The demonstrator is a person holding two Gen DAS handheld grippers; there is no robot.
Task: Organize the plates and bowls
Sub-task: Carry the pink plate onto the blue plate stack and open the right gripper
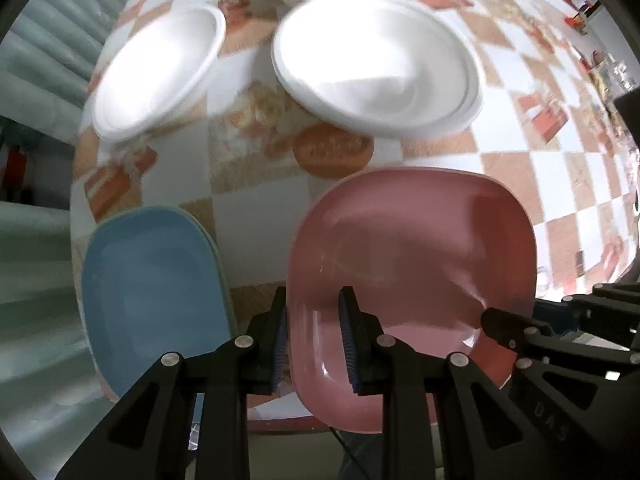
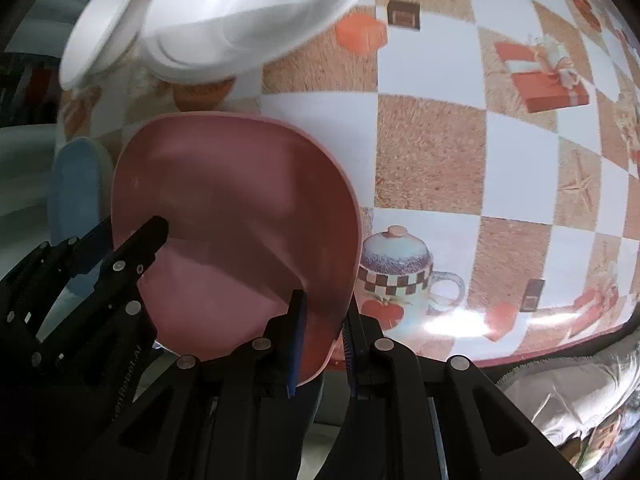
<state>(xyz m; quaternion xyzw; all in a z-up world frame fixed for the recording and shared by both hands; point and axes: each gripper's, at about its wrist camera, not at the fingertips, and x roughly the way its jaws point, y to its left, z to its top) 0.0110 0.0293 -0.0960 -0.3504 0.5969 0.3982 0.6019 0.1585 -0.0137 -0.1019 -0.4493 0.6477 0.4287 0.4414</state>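
Here, both grippers clamp the same pink rounded-square plastic plate point(image 1: 412, 248) at its near rim, one on each side. The left gripper point(image 1: 313, 344) pinches the plate's left edge between its blue ribbed pads, one pad outside the rim and one inside. The right gripper point(image 2: 322, 344) is pressed onto the right edge in the same manner, with the rim passing between its two fingers. The two-sided grip likely keeps the wide, shallow plate level and prevents it from swinging about a single pinch point.

The plate sits at the near edge of the table, over the checkered printed tablecloth point(image 2: 432, 152), partly overhanging the edge. Whether it rests on the cloth or is slightly clear of it cannot be told. Its surface is smooth, glossy and empty, with a raised rim and soft reflections.

Just beside it, to the left, lies a light blue rounded-square plate point(image 1: 148, 292); a paler rim showing under it suggests a stack. Farther back stand three white round foam plates or bowls point(image 1: 376, 64), not yet gathered. The blue stack is the probable destination for the pink plate.
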